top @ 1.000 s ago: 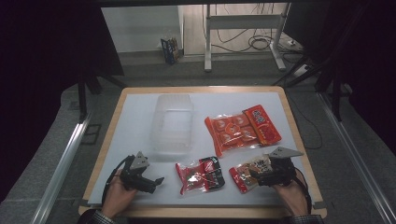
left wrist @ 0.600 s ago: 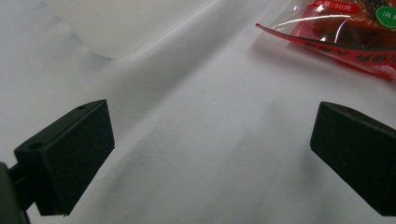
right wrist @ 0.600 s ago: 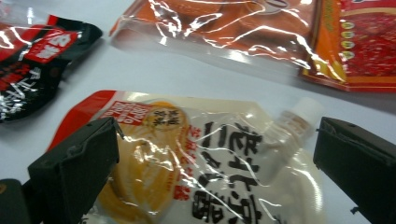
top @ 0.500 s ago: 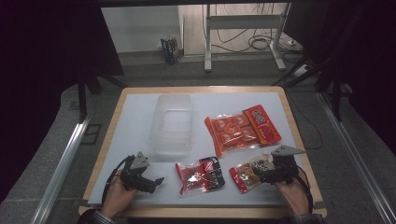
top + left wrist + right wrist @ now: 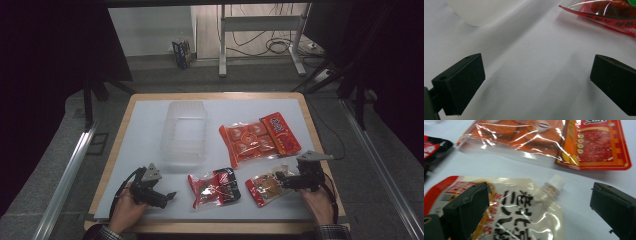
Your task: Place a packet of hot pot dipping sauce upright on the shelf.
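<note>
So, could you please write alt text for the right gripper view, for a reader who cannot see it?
The right gripper, jaws wide open, is low over a pale spout pouch with black lettering and a white cap, lying flat on the white table. Behind it lies an orange snack pack beside a red sauce packet.

A clear plastic container (image 5: 184, 131) stands empty left of centre in the high view, long axis running toward the top of the frame. To its right lies an orange transparent bag (image 5: 247, 141), and a red sachet (image 5: 281, 132) overlaps that bag's right edge. All three rest on a white mat (image 5: 145, 130) covering a wood-rimmed table (image 5: 215, 95). On the floor at upper centre stand a small box (image 5: 182, 53) and loose cables (image 5: 277, 47). An aluminium rail (image 5: 67, 175) runs along the left.
</note>
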